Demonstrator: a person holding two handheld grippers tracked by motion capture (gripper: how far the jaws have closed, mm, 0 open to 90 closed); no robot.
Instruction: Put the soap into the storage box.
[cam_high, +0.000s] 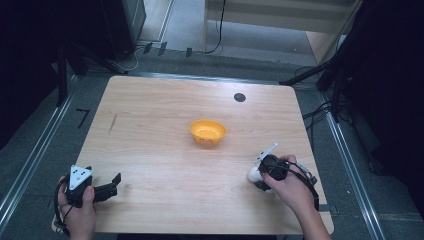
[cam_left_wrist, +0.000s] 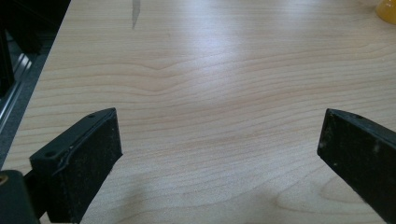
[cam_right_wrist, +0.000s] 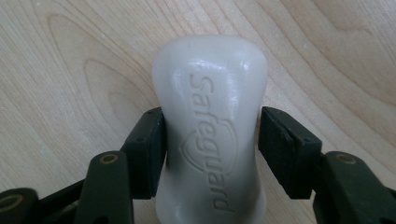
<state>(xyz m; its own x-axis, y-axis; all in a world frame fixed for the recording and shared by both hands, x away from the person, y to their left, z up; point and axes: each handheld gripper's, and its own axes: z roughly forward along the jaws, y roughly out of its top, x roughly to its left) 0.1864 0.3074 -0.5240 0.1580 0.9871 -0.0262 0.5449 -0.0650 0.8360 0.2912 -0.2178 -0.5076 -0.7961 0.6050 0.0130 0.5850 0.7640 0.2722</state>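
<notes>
We have the white soap bar (cam_right_wrist: 211, 126) lying on the table (cam_high: 165, 165) between the jaws of our right gripper (cam_right_wrist: 210, 151), its long axis running along them; both pads press its narrow waist. Its near end is cut off. Our left gripper (cam_left_wrist: 219, 140) gapes wide, empty, well apart.

A pale wooden desk (cam_high: 165, 165) with rounded corners stands on a grey floor (cam_high: 30, 165). Its top shows fine grain, a thin dark streak (cam_high: 113, 122) near the left edge and a small round black mark (cam_high: 239, 97) near the far edge. Metal rails (cam_high: 35, 150) run along both sides. Beyond the far edge, black cables (cam_high: 217, 30) trail across the floor past light wooden furniture (cam_high: 280, 15). Dark equipment (cam_high: 120, 25) and black stands (cam_high: 335, 75) flank the dim corners.
</notes>
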